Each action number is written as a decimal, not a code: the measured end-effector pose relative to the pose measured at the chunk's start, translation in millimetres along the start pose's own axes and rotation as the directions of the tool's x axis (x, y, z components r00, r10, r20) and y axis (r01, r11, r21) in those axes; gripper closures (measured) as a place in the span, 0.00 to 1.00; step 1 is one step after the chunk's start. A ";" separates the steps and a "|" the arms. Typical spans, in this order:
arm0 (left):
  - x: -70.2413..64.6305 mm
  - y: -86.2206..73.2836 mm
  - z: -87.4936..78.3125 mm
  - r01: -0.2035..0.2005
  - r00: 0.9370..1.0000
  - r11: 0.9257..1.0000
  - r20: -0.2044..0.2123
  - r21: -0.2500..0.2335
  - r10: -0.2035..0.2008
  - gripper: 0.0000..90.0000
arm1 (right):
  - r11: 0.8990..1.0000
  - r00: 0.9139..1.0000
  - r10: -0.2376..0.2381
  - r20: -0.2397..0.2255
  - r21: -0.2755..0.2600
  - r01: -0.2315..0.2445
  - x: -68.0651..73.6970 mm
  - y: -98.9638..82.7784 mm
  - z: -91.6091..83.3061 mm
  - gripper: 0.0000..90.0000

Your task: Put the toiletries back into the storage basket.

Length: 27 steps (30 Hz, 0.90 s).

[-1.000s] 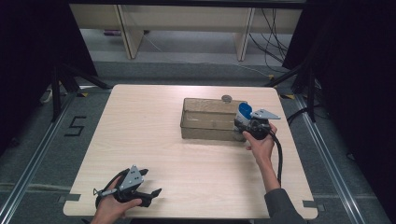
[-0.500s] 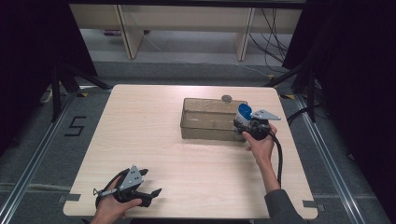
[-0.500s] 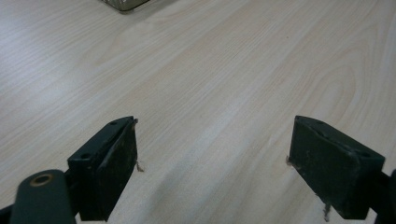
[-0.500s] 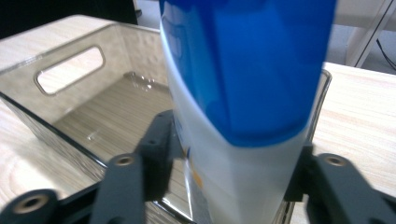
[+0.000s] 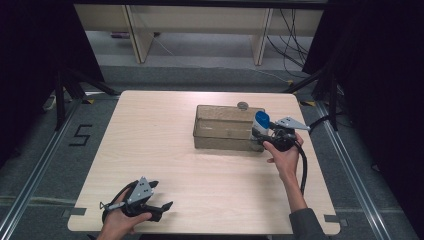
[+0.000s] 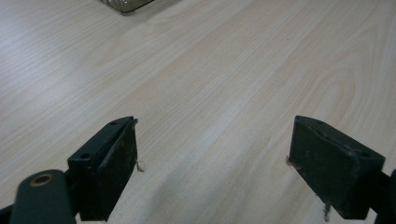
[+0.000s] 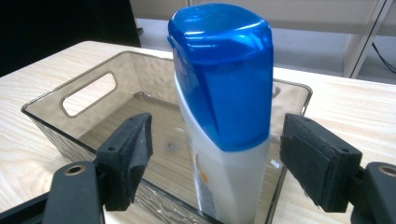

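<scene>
A white bottle with a blue cap [image 7: 224, 107] stands upright in the near end of a clear plastic tub [image 7: 140, 77]. My right gripper [image 7: 219, 154] has just been opening. Its jaws stand on either side of the bottle with a gap at each pad. From above, the bottle [image 5: 261, 122] is at the right end of the tub [image 5: 220, 107], with the right gripper [image 5: 259, 137] against that end. My left gripper [image 5: 161, 195] rests near the table's front left edge. Its jaws [image 6: 212, 158] are wide apart over bare wood.
A small round grey object [image 5: 243, 105] lies on the table just behind the tub. A corner of the tub [image 6: 126, 4] shows at the top of the left gripper view. Light wood stretches between the two hands, and dark floor surrounds the table.
In the high view both hands and the bottle stay almost where they were. No other movement can be made out at that distance.
</scene>
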<state>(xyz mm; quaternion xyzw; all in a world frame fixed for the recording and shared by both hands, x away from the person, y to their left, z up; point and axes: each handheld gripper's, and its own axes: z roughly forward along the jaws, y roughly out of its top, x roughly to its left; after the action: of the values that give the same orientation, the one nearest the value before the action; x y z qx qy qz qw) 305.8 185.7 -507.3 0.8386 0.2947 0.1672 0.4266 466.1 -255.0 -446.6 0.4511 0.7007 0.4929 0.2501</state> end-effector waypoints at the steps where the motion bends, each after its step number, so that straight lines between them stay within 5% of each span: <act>1: 0.2 0.1 -0.6 -0.007 1.000 1.000 0.005 0.007 0.007 0.17 | 1.000 1.000 0.011 -0.005 0.015 -0.010 0.4 -0.3 -0.8 0.29; 17: -1.1 0.9 -0.7 0.000 1.000 1.000 0.006 -0.005 0.000 0.17 | 1.000 1.000 0.012 0.019 0.004 -0.012 4.5 -1.0 -11.8 0.25; 19: 0.4 1.0 -1.6 -0.018 1.000 1.000 -0.001 0.012 0.018 0.17 | 1.000 1.000 0.020 0.018 0.016 -0.020 4.7 0.1 -15.1 0.24; 20: -1.0 0.8 -1.1 -0.001 1.000 1.000 -0.001 -0.002 0.001 0.17 | 0.998 0.998 0.063 0.014 0.007 -0.063 7.6 -0.3 -16.4 0.24; 22: 0.3 0.9 -1.7 -0.018 1.000 1.000 -0.002 0.011 0.018 0.17 | 1.000 1.000 0.018 0.020 0.018 -0.018 4.7 0.5 -19.0 0.23; 23: -0.1 0.9 -1.5 -0.013 1.000 1.000 -0.004 0.006 0.013 0.17 | 0.998 0.998 0.053 0.023 0.022 -0.053 7.8 0.0 -20.3 0.23; 27: -2.3 0.9 -1.3 0.012 1.000 1.000 -0.003 -0.017 -0.012 0.17 | 1.000 0.999 0.029 0.025 0.006 -0.029 7.8 -1.2 -23.5 0.22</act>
<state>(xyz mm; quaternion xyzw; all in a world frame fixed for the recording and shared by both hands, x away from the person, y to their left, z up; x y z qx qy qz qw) 303.6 184.7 -505.8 0.8328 0.2991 0.1685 0.4342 443.3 -259.2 -437.8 0.4680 0.6925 0.4888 0.2501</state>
